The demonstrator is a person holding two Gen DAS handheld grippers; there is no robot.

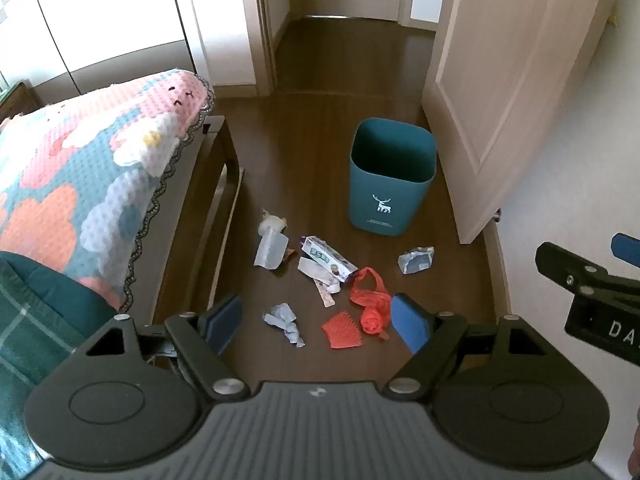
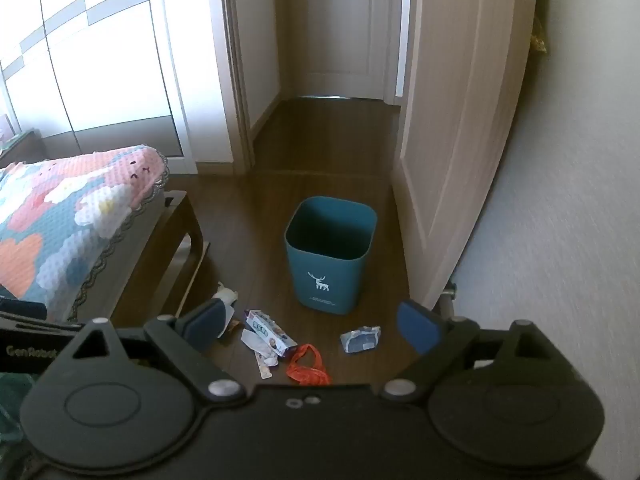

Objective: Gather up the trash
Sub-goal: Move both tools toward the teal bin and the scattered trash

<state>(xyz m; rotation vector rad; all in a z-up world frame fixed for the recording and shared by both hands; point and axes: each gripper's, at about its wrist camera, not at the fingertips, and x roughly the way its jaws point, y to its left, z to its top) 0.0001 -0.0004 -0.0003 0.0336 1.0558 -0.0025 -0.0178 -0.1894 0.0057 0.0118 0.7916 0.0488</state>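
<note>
Two grippers hang above a dark wood floor [image 1: 312, 152], both with jaws spread wide and nothing between them. Biggest in the room is the bed [image 1: 80, 184] on the left under a pink and blue patterned blanket, then the open door [image 1: 512, 80] on the right. A teal bin [image 1: 390, 196] with a white deer stands upright beside the door. The trash lies scattered on the floor just in front of the bin: a clear plastic cup [image 1: 270, 246], a printed box [image 1: 326, 258], a red net bag [image 1: 370, 300], a crumpled wrapper [image 1: 416, 259], blue paper [image 1: 286, 320]. The left gripper [image 1: 316, 322] hovers over the red bag; the right gripper [image 2: 316, 324] faces the bin.
</note>
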